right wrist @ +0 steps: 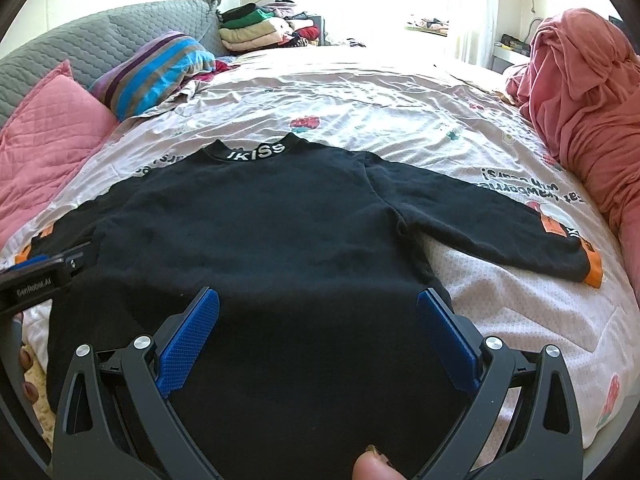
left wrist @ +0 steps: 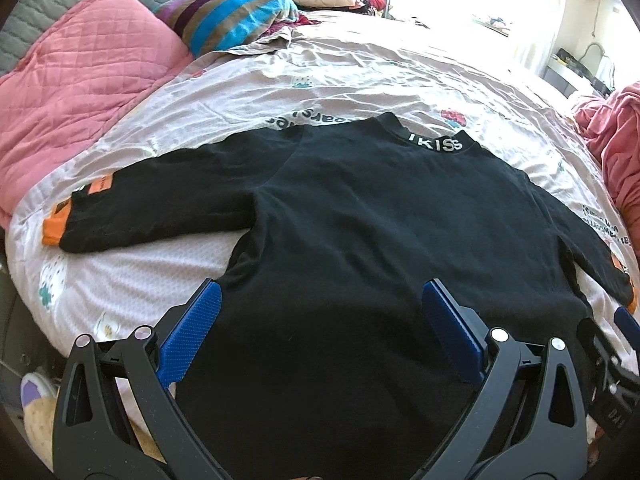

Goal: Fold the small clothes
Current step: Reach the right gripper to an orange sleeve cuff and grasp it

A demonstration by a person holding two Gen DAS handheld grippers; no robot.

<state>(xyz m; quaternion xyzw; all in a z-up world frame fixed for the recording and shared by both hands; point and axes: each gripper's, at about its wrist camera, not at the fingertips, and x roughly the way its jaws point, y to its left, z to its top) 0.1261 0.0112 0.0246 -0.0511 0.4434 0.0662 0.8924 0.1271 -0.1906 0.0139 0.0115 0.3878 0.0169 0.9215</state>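
Observation:
A black sweatshirt (left wrist: 360, 220) (right wrist: 260, 232) lies flat on the bed, white letters on its collar, sleeves spread out to both sides with orange cuffs (left wrist: 54, 228) (right wrist: 592, 268). My left gripper (left wrist: 320, 304) hovers open over the hem's left part, blue pads wide apart, nothing between them. My right gripper (right wrist: 318, 308) hangs open over the hem's right part, also holding nothing. Each gripper shows at the edge of the other's view: the right gripper (left wrist: 616, 352) and the left gripper (right wrist: 36, 276).
The bed sheet (left wrist: 360, 76) is pale with printed strawberries. Pink quilted pillow (left wrist: 80, 68) and striped pillow (left wrist: 236, 12) lie at the far left. A pink blanket heap (right wrist: 588, 100) sits at the right. Stacked folded clothes (right wrist: 256, 28) stand behind. A fingertip (right wrist: 372, 468) shows at the bottom.

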